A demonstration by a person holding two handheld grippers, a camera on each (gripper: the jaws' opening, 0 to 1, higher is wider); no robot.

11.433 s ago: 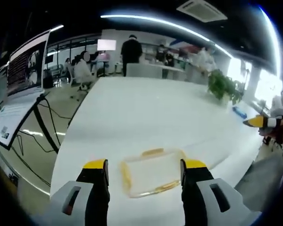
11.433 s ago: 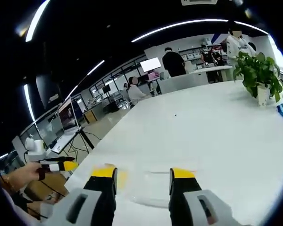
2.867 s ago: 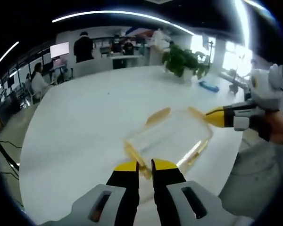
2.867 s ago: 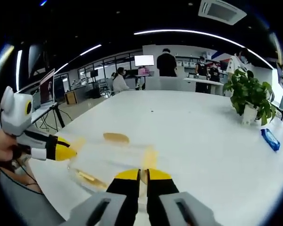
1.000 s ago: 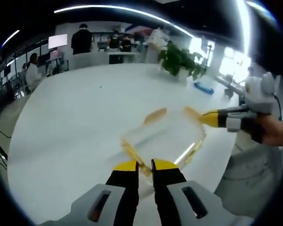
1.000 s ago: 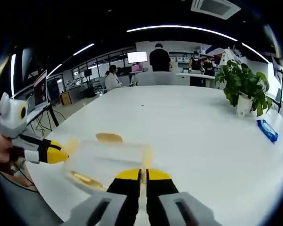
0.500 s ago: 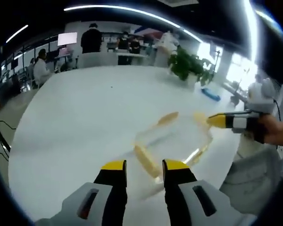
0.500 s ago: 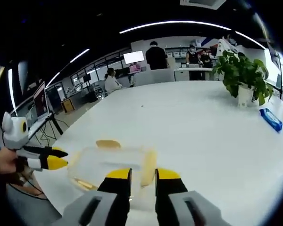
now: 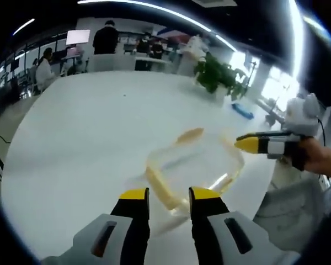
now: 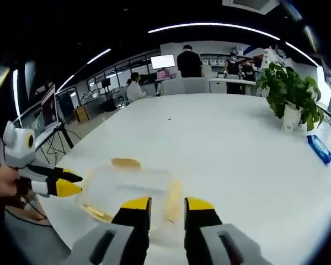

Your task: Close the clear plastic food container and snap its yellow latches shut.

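The clear plastic container (image 9: 194, 164) lies with its lid on near the edge of the white table (image 9: 88, 121). Yellow latches show on its sides: one at the near end (image 9: 158, 187), one on the far side (image 9: 190, 135). My left gripper (image 9: 169, 194) is open, its jaws either side of the near-end latch without touching it. The right gripper (image 9: 246, 144) comes in from the right at the container's other end. In the right gripper view my right gripper (image 10: 167, 203) is open around a yellow latch (image 10: 172, 200) of the container (image 10: 129, 185). The left gripper (image 10: 69, 183) points in from the left.
A potted plant (image 10: 291, 91) and a flat blue item (image 10: 319, 149) sit far across the table. The table edge runs close beside the container, with a person's hand (image 9: 320, 160) beyond it. Several people and a bright screen (image 10: 163, 62) are at the room's back.
A second ago both grippers were shut on the end latches. Both have since opened and now stand around the latches; the container has stayed on the table.
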